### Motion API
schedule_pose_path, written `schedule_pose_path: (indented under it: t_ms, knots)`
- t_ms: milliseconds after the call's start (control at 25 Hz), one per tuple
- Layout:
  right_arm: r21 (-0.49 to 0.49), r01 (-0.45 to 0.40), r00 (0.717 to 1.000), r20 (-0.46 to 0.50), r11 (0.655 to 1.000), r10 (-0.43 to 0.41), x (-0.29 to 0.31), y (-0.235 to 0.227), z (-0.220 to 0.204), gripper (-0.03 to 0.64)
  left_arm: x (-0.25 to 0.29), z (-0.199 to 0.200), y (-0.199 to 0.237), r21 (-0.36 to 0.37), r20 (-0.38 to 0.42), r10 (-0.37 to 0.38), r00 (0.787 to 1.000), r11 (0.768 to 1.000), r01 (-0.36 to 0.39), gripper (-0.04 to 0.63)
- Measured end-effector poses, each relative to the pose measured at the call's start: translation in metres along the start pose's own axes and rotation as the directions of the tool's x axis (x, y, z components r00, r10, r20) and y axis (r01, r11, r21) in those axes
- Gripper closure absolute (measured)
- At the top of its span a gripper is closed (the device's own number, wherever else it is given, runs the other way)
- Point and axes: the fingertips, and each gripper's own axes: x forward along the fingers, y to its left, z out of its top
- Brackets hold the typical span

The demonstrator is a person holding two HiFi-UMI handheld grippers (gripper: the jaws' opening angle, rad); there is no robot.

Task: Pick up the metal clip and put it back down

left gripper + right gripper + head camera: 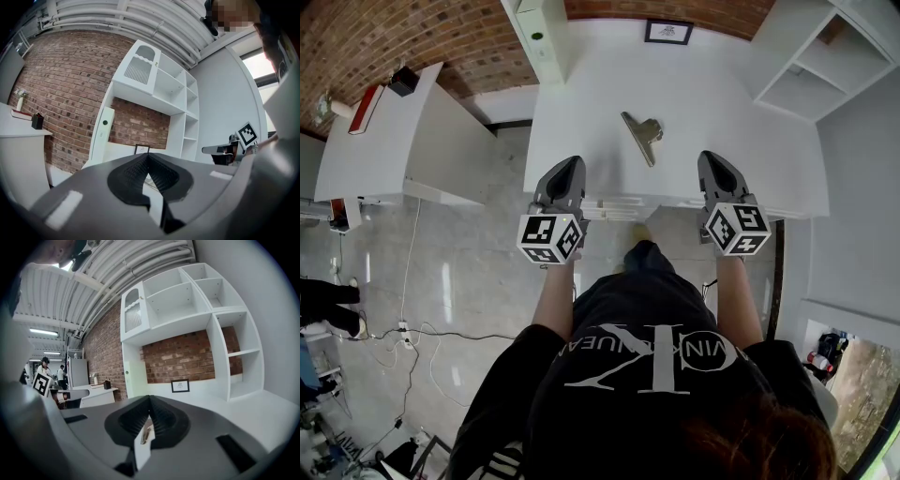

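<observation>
Metal clip (pixel 642 137) untouched on table (pixel 581 108), ahead between left tongs (pixel 572 165) and right tongs (pixel 711 159), both pressed closed and empty: best open one wide, then straddle it squarely.

White bench (pixel 722 112) against a brick wall (pixel 441 37).
A small framed picture (pixel 668 32) stands at its back edge; open white shelves (pixel 811 70) rise at its right.
</observation>
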Motion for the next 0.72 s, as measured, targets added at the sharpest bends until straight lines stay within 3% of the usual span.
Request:
schedule_pose_path:
  t_ms: [720]
  knots:
    - [0.015, 0.026, 1.0, -0.014, 1.0, -0.025, -0.0096, -0.0094, -0.0059, 0.603, 0.0029, -0.0047, -0.0088, -0.002, -0.01, -0.017, 1.0, 1.0, 0.017, 0.585]
